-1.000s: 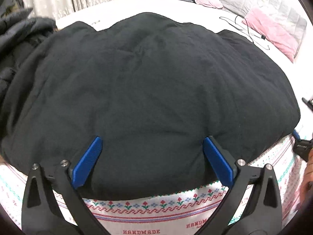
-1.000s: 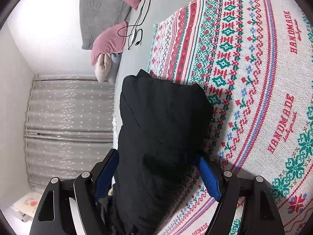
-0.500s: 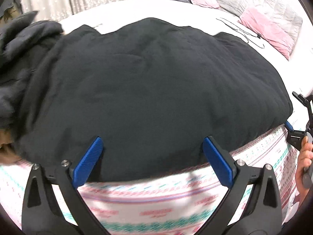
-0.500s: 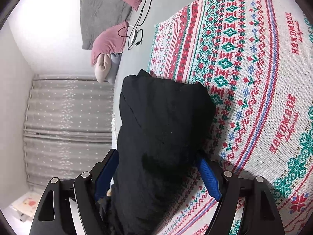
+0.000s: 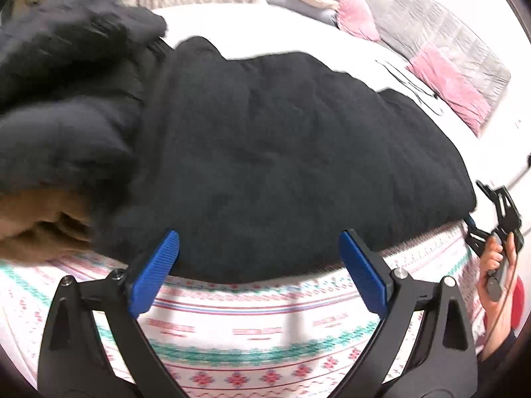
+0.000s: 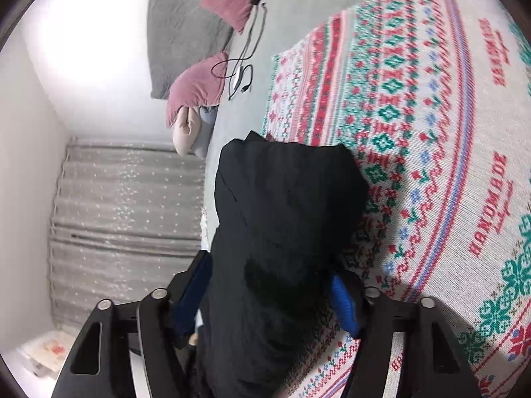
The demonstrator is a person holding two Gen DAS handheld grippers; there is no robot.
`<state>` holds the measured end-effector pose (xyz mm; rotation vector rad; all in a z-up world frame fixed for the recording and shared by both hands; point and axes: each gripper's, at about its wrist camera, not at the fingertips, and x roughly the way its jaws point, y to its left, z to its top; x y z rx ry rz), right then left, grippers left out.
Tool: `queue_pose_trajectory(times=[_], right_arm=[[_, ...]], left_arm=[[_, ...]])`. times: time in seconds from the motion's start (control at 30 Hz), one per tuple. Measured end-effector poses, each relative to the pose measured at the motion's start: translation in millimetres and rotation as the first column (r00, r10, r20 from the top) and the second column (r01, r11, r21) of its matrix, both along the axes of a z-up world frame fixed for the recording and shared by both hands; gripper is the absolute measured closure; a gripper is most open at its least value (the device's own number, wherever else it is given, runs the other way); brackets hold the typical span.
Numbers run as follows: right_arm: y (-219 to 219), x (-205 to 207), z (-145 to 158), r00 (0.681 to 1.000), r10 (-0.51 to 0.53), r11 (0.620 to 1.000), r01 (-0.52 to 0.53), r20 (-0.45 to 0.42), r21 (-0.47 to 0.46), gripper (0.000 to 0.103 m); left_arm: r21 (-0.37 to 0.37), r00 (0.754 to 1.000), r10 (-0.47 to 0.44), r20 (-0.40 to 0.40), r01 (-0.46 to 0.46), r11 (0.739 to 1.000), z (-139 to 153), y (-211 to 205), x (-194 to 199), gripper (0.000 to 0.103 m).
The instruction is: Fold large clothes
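- On the patterned blanket point(image 5: 252, 335) covering the bed, we saw the black garment point(image 5: 265, 152) spread flat.
- Our left hand-held gripper point(image 5: 259, 272) was closing, nothing gripped.
- Our right hand-held gripper point(image 6: 268, 301) was closing around the garment's bunched edge.

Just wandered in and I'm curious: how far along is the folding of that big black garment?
Done: the black garment lies spread on the patterned blanket. In hand: the right gripper is closing on its edge, while the left gripper hangs open, holding nothing. Left: no fold shows yet; dark clothes remain heaped alongside.
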<state>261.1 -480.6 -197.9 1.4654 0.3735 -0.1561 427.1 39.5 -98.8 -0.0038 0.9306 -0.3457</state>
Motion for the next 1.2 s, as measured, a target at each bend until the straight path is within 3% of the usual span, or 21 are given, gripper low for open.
queue_pose_trajectory(times=[0.1, 0.23, 0.4, 0.43, 0.47, 0.57, 0.67, 0.77, 0.87, 0.97, 1.2], right_arm=[[-0.8, -2.1, -6.6, 1.0, -0.018, 0.999, 0.018, 0.014, 0.035, 0.037], [8.6, 2.0, -2.8, 0.999, -0.027, 0.999, 0.026, -0.021, -0.04, 0.037], [19.0, 18.9, 4.8, 1.0, 0.02, 0.996, -0.021, -0.013, -0.083, 0.038], [19.1, 19.3, 5.6, 1.0, 0.02, 0.996, -0.021, -0.009, -0.09, 0.049], [18.7, 20.9, 6.2, 1.0, 0.016, 0.995, -0.018, -0.02, -0.1, 0.07], [16.2, 22.3, 2.6, 0.999, 0.018, 0.995, -0.022, -0.045, -0.097, 0.079], [20.9, 19.9, 12.8, 0.999, 0.009, 0.991, -0.016, -0.051, -0.132, 0.082], [29.5, 23.7, 33.1, 0.998, 0.012, 0.972, -0.025, -0.058, -0.234, 0.083], [30.5, 31.1, 31.5, 0.993, 0.011, 0.956, -0.046, -0.121, -0.29, 0.083], [28.6, 36.6, 23.0, 0.987, 0.007, 0.955, -0.054, -0.161, -0.293, 0.084], [45.5, 49.9, 58.7, 0.971, -0.047, 0.903, -0.059, -0.235, -0.425, 0.086]], left_arm=[[0.01, 1.0, 0.024, -0.011, -0.024, 1.0, -7.0, 13.2, 4.2, 0.006], [-0.019, 0.995, 0.077, -0.057, -0.079, 0.997, -25.2, 27.2, 15.3, 0.006], [-0.057, 0.995, 0.081, -0.058, -0.084, 0.995, -17.5, 32.3, 12.9, 0.006], [-0.062, 0.994, 0.091, -0.065, -0.095, 0.994, -17.6, 34.8, 13.0, 0.006], [-0.071, 0.991, 0.105, -0.081, -0.111, 0.991, -17.4, 38.1, 12.9, 0.006], [-0.074, 0.988, 0.117, -0.103, -0.125, 0.989, -12.3, 44.3, 6.7, 0.006], [-0.073, 0.986, 0.135, -0.097, -0.143, 0.987, -3.0, 54.5, -1.0, 0.006], [-0.07, 0.97, 0.208, -0.123, -0.218, 0.973, -1.3, 78.7, -2.8, 0.006], [-0.129, 0.969, 0.19, -0.16, -0.211, 0.969, 5.4, 93.2, -10.4, 0.006], [-0.157, 0.972, 0.191, -0.138, -0.212, 0.965, 24.4, 107.6, -26.0, 0.006], [-0.271, 0.973, 0.198, -0.12, -0.224, 0.936, 44.4, 144.6, -35.7, 0.006]])
